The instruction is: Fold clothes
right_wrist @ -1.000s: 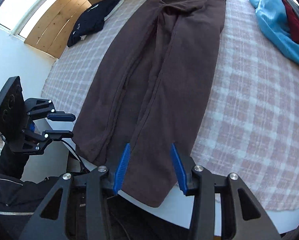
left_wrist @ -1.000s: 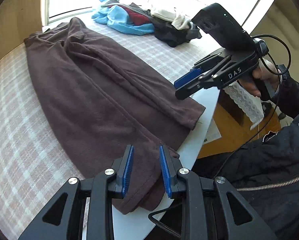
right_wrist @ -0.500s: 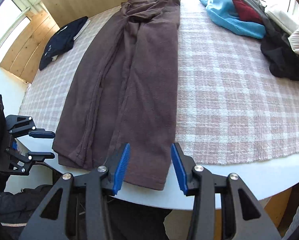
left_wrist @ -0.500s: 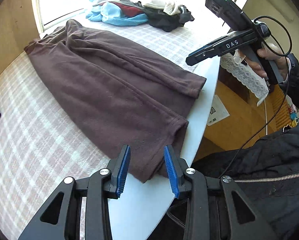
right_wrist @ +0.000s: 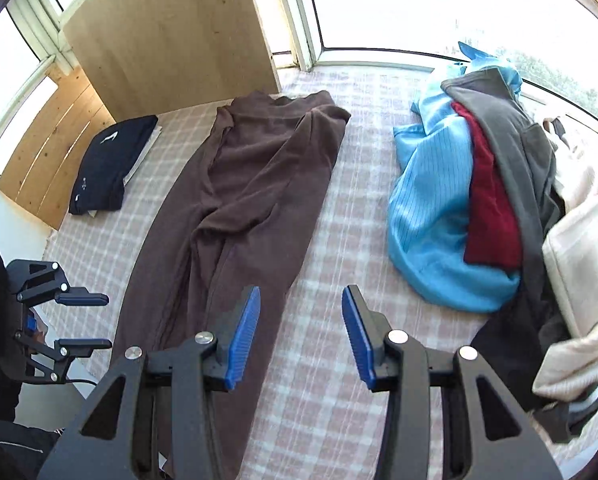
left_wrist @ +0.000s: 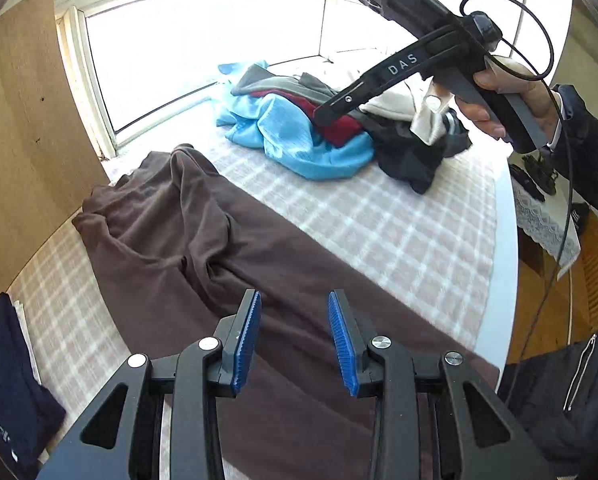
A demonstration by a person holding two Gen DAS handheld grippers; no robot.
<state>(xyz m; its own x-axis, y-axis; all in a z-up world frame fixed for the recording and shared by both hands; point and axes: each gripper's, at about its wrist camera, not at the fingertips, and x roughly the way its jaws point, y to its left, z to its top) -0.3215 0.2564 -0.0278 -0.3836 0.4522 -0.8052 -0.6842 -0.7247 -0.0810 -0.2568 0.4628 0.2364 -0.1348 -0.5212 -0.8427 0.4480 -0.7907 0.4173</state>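
Trousers (right_wrist: 235,208) lie flat on the table (left_wrist: 495,280); left gripper (left_wrist: 295,336) and right gripper (right_wrist: 301,336) both released.

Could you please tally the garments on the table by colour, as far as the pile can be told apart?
Brown trousers: 1
Navy folded garment: 1
Light blue: 1
Red: 1
Grey: 1
Cream: 1
Black: 1
Total: 7 visible; the pile may hide more.

Brown trousers (right_wrist: 251,184), pink/white plaid cloth (right_wrist: 339,280), lt-blue top (right_wrist: 427,208), navy garment (right_wrist: 111,160), blue-padded fingers (left_wrist: 246,344).
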